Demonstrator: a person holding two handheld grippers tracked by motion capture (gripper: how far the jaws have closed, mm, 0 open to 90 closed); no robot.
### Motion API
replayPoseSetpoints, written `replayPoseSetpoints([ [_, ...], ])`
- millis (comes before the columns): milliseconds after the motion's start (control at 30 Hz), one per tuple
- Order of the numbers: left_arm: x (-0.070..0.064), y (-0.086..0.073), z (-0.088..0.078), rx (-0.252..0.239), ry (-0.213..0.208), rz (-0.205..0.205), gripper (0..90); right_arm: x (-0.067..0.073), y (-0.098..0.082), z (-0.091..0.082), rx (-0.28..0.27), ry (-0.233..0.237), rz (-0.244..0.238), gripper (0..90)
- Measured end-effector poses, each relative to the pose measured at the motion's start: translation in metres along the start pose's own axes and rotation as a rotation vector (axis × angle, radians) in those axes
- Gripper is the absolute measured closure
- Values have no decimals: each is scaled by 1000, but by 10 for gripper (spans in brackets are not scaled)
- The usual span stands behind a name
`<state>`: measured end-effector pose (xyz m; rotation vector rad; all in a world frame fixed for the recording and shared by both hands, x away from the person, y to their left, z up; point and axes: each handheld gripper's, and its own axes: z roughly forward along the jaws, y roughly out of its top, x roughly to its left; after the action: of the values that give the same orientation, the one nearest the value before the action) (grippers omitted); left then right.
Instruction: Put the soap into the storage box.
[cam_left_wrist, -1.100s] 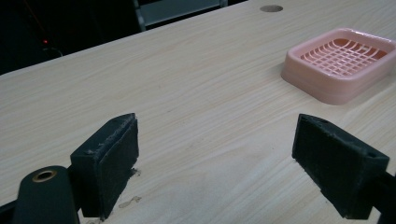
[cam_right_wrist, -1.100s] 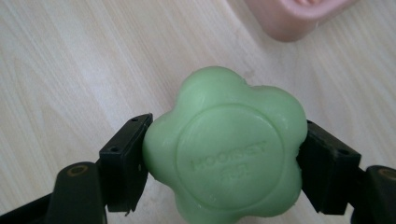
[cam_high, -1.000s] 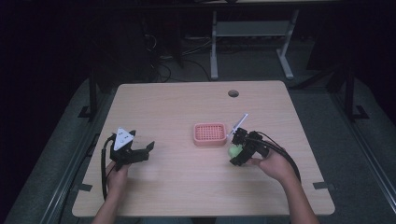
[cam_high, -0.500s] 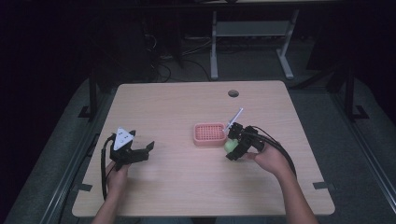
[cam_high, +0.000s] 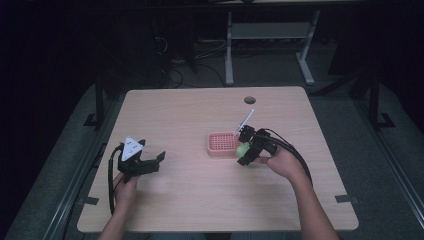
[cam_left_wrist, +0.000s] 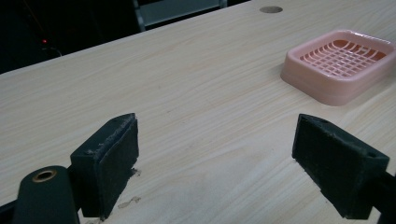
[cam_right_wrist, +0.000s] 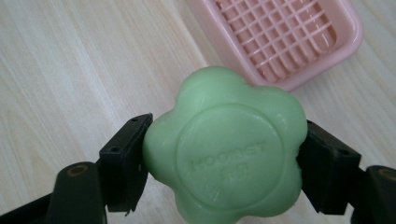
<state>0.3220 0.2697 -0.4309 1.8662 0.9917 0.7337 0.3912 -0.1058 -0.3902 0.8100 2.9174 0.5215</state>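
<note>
Green, flower-shaped soap (cam_right_wrist: 224, 149) sits pinched between the two black jaws of the right hand-held gripper (cam_right_wrist: 224, 156), one pad pressing each side of it, its embossed face turned toward the gripper's camera. From above, that right hand-held gripper (cam_high: 246, 151) holds the soap (cam_high: 243, 148) just at the near right edge of a pink soap dish (cam_high: 223, 143), above the desk (cam_high: 200, 200) rather than lying on it. In the right gripper view the soap dish (cam_right_wrist: 280, 37) lies beyond the soap, its gridded floor bare, so the soap is not in the dish. A thin white stick rises from the top of the right hand-held gripper (cam_high: 245, 120), and a black cable (cam_high: 295, 155) trails back along the person's forearm. Well apart, toward the near left of the desk, the left hand-held gripper (cam_high: 150, 162) rests low with its jaws spread wide and nothing between them; its own view shows bare pale wood in the gap (cam_left_wrist: 215, 154) and the pink dish (cam_left_wrist: 338, 65) farther off. A round hole (cam_high: 249, 100) marks the far side of the desk.
</note>
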Motion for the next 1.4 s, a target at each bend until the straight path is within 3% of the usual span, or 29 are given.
replayPoseSetpoints([
  [900, 1, 0, -1, -7, 0, -12, 143, -11, 44, -4, -20, 6, -25, 259],
  [1400, 1, 0, -1, -9, 0, -12, 143, -17, 68, 8, -20, 10, -24, 259],
])
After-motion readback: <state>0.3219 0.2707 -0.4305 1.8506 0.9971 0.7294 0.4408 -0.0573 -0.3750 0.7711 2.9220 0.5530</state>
